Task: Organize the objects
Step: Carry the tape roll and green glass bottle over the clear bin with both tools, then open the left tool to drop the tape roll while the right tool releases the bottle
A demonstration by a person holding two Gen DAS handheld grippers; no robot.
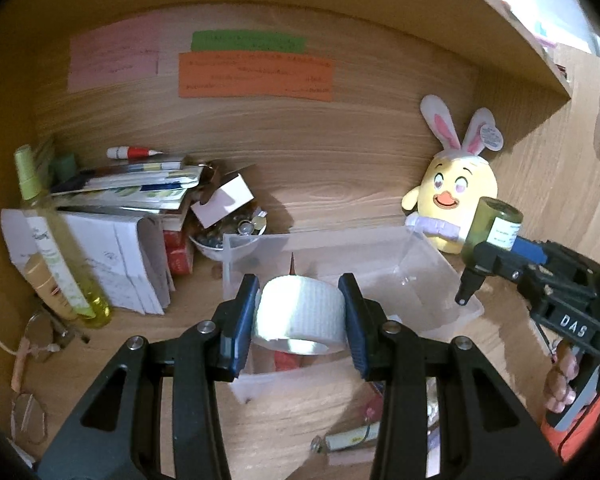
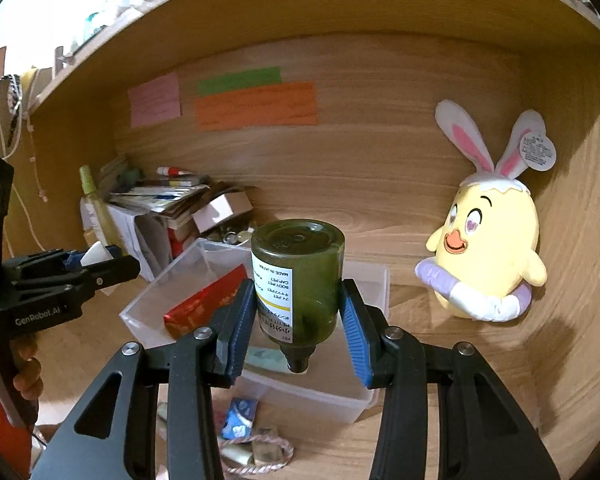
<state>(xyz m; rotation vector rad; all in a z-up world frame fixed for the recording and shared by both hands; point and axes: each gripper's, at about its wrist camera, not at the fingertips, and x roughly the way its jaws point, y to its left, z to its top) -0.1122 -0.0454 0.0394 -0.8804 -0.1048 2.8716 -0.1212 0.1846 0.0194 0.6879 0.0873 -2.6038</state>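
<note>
White gauze tape roll (image 1: 300, 312): pinched in my left tongs (image 1: 302, 320), partly spread, above the clear bin (image 1: 440, 280) on the desk (image 1: 300, 408). Green bottle (image 2: 298, 276): gripped cap-down in my right tongs (image 2: 298, 320), likewise over the bin.

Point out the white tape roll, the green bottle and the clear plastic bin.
white tape roll (image 1: 300, 304), left wrist view, on its woven outer face.
green bottle (image 2: 300, 276), right wrist view, on its side by the label edge.
clear plastic bin (image 2: 374, 280), right wrist view, on its far right rim.
</note>
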